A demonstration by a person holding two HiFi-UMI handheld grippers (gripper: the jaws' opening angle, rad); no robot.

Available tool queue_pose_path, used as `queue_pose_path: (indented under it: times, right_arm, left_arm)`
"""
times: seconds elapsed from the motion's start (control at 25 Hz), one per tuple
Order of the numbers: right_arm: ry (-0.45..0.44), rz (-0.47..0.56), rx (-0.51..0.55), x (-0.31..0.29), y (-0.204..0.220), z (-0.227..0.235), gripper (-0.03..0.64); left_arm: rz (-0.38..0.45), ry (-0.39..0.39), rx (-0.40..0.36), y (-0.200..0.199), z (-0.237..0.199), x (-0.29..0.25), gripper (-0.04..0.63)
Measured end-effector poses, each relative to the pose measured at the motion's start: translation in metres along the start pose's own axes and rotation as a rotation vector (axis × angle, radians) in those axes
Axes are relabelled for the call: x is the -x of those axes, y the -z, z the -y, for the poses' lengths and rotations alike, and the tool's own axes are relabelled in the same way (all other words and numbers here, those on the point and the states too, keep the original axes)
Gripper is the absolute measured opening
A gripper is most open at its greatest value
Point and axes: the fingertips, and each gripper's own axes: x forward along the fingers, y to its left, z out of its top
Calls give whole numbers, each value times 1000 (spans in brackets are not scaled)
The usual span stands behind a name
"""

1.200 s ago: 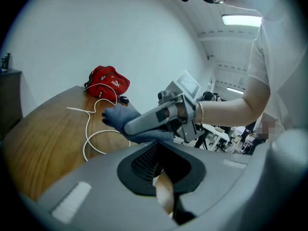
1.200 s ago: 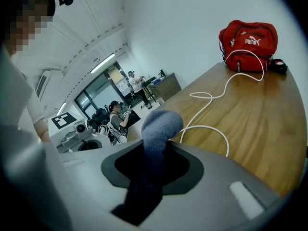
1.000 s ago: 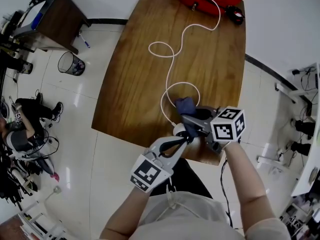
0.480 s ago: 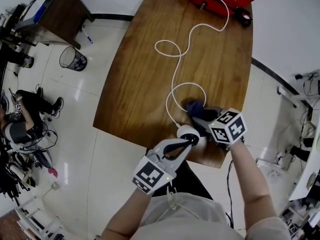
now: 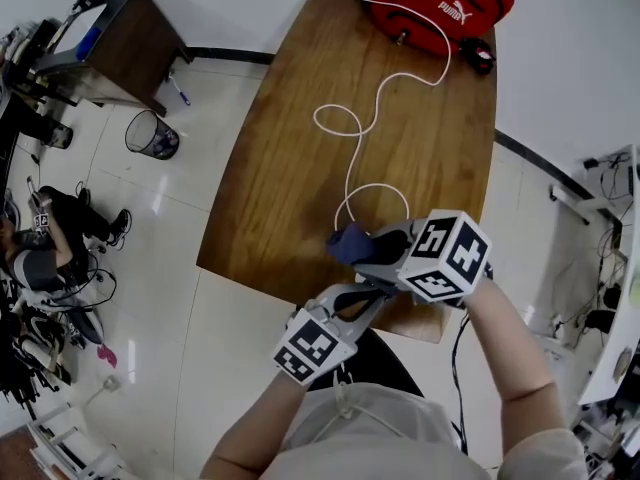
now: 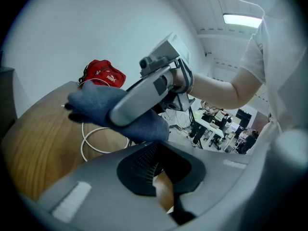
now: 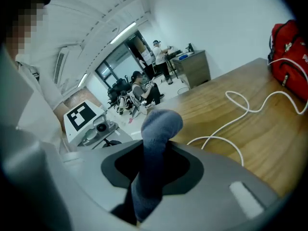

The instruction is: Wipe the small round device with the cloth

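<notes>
My right gripper (image 5: 366, 249) is shut on the blue cloth (image 5: 348, 242), which bulges out past its jaws above the near edge of the wooden table (image 5: 290, 168). In the right gripper view the cloth (image 7: 157, 127) stands up out of the shut jaws. The left gripper view shows the cloth (image 6: 98, 105) and a right finger (image 6: 139, 100) just above and ahead of my left gripper (image 6: 159, 177). My left gripper (image 5: 374, 291) sits under the right one, jaws shut with nothing visible between them. The small round device is hidden beneath the right gripper and cloth.
A white cable (image 5: 362, 118) loops across the table to a red bag (image 5: 440, 3) at the far end, with a small black object (image 5: 482, 56) beside it. On the floor at left are a waste bin (image 5: 152, 134), a dark cabinet (image 5: 110, 38) and a seated person (image 5: 40, 253).
The right gripper has risen and rolled, carrying the cloth left over the left gripper's tip. The white round device, seen earlier at that tip, is now covered. The left gripper has stayed put.
</notes>
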Motion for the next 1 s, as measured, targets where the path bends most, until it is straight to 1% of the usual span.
queue_pose_path:
  times: [0.12,0.28,0.48,0.56,0.72,0.8,0.88,0.92,1.0]
  right_arm:
    - [-59,-95,16,-22,13,4,106]
    - [-119,-129,100,-43,21,10,106]
    - [-116,-187,176,-61,34,28,106]
    - [-127,-186,165,-67,38,35,106]
    - [-162,-138,135,-75,45,45,106]
    - [-131,-119,165,-80,48,55,106]
    - [-57,-103,191,-81,51,70,106]
    - [-24,-82,182,-79,52,76,107]
    - [21,2,122,-63,45,73,107]
  left_arm:
    - [-10,-2,-13,-2,1,0,6]
    - [7,-9,-16,-2,0,0,6]
    - [11,-30,-17,-2,1,1,6]
    - [6,-39,-17,-2,0,1,6]
    - [3,-46,-19,0,1,0,6]
    - [5,-52,-21,0,0,1,6]
    - [5,-61,-24,1,-2,2,6]
    - [3,-64,-26,1,-3,3,6]
    - [-2,-62,-31,4,-3,7,6]
